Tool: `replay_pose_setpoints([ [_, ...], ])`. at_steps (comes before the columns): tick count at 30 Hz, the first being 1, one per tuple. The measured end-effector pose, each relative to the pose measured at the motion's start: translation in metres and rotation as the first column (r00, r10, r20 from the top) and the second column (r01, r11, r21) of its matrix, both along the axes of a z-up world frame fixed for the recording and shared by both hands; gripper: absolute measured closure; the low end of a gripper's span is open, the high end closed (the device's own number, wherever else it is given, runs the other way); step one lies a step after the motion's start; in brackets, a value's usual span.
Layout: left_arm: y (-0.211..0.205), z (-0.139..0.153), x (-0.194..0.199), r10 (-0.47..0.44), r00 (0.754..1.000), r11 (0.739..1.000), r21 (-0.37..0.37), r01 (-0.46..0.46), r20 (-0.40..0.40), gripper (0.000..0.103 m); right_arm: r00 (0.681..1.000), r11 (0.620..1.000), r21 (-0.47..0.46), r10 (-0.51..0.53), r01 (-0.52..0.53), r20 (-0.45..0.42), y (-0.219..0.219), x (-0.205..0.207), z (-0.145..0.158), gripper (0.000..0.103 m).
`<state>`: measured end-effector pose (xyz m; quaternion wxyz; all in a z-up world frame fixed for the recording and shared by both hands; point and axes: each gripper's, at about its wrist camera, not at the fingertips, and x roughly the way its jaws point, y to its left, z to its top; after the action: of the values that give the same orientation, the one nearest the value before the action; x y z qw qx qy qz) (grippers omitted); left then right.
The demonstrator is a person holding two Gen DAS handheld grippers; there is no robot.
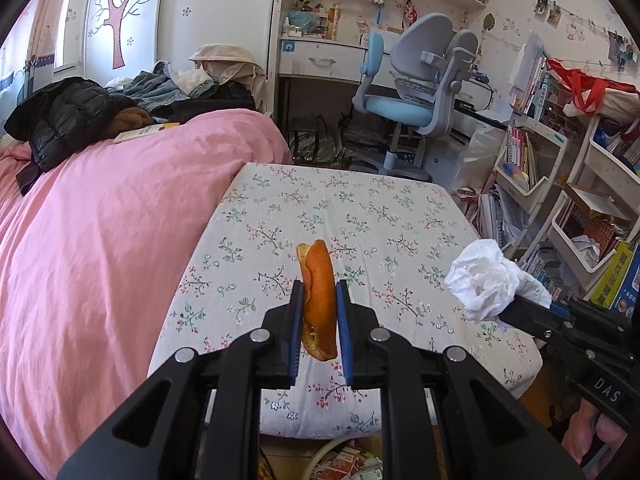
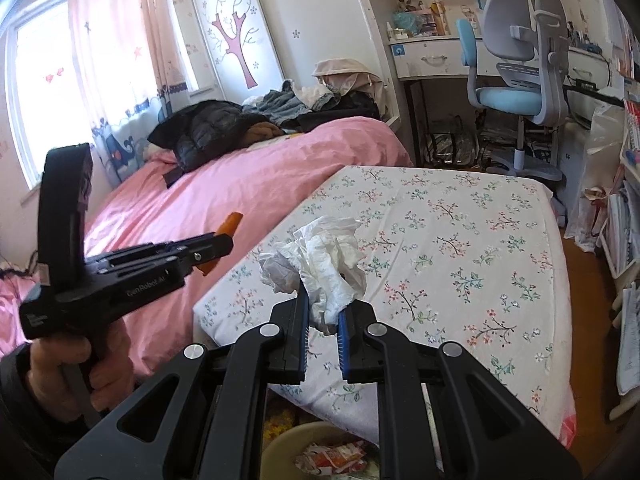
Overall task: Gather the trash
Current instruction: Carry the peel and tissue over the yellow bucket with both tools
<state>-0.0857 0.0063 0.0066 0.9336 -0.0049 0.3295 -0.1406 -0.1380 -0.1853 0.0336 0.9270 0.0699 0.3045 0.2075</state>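
Left hand-held gripper clamped on orange peel, right hand-held gripper clamped on crumpled tissue. Both lifted clear of floral mattress, probably for bin below, only partly visible.

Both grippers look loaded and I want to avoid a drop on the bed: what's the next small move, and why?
Probably lower both toward the bin beneath them before opening. The left gripper pinches the orange peel, the right gripper the crumpled tissue, and both hang over the floral mattress edge, the bin only partly in view.
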Motion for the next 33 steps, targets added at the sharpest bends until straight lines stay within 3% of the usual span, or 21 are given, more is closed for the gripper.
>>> replay_pose_setpoints([
  [16,-0.001,-0.022,-0.032,0.005,0.999,1.0,-0.014,-0.005,-0.041,0.086,0.999,0.982,-0.184,-0.026,0.03,0.021,0.017,-0.023,-0.008,0.092],
  [33,-0.003,-0.039,-0.054,0.015,0.997,1.0,-0.018,-0.016,-0.082,0.086,1.0,0.974,-0.226,-0.016,0.02,0.019,0.015,-0.043,-0.014,0.092],
])
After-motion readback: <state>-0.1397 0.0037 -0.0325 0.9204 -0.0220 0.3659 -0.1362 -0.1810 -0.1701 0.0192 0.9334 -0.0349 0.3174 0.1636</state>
